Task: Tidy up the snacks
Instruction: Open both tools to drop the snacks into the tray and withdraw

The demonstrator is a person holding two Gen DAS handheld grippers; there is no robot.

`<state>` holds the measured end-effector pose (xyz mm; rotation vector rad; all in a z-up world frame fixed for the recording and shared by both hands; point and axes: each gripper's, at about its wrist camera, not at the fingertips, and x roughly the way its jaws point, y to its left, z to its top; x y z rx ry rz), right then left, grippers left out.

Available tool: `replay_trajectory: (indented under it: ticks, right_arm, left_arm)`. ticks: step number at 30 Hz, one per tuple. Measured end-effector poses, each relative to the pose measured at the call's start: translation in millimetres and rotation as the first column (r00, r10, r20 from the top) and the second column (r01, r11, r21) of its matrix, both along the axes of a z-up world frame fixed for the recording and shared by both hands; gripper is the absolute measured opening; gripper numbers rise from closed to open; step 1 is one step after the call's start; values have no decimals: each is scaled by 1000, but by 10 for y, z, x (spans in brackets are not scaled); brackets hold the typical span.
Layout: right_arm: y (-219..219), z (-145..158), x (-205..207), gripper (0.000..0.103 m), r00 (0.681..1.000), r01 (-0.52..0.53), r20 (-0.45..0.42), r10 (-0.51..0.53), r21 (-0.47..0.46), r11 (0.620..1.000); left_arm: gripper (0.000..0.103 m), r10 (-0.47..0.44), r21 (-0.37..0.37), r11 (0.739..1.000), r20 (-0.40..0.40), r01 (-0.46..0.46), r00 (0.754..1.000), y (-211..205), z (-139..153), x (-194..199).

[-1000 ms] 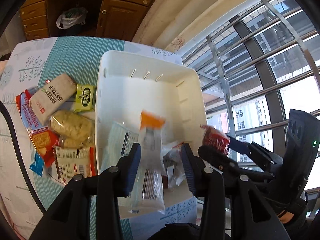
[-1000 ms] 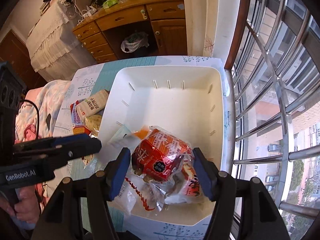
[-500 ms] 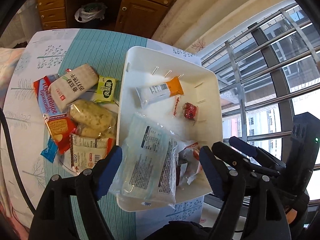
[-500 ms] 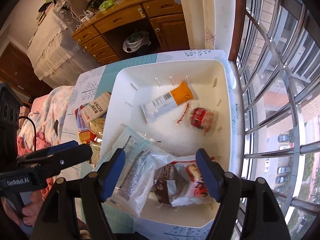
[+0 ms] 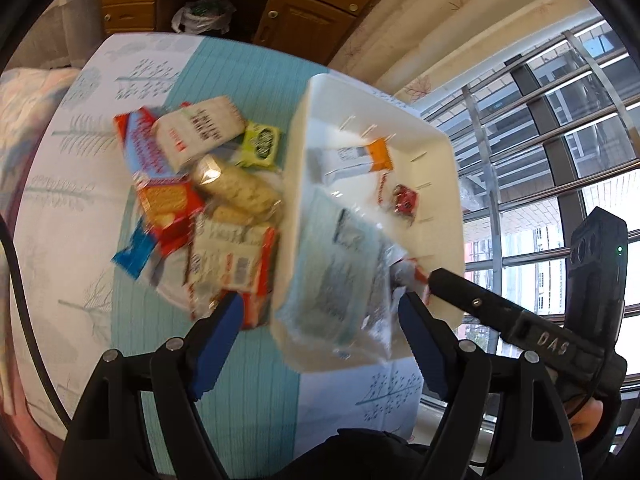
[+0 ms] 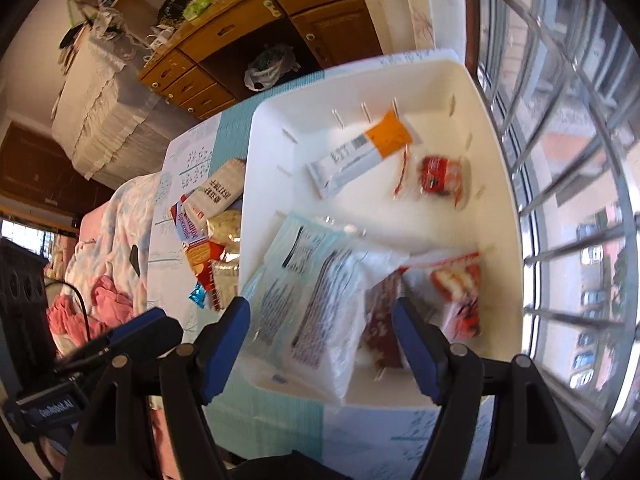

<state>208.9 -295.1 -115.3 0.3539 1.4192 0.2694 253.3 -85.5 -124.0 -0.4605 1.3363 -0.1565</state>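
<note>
Left wrist view: your left gripper points steeply down, jaws just opened wide and holding nothing, above the white bin's near rim; loose snacks lie beside it.

Right wrist view: your right gripper, likewise spread and empty, hangs over the clear packets in the bin.

A wooden cabinet with drawers fills the top of the right wrist frame, a knotted plastic bag in its open recess. A window grille runs down the right edge. Pink bedding lies at the left.
</note>
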Motion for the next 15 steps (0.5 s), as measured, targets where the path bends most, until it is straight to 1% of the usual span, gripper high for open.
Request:
replay_trajectory:
  ticks: [2,7,15]
  right_arm:
    - [55,-9,-69,74,999,23,-23,-23,23,999]
    - [266,-27,-226,74,997,47,-62,-45,40,998]
    - [630,-45,-471,74,980,162,-127,-154,57,985]
  left_arm:
    - [78,12,5,1000,-9,-12,1000,131,-34,-95]
    - [78,21,15,1000,-41,-20,999,425,-89,-284]
    - [78,-21,30,999,-38,23,999,934,61,-564]
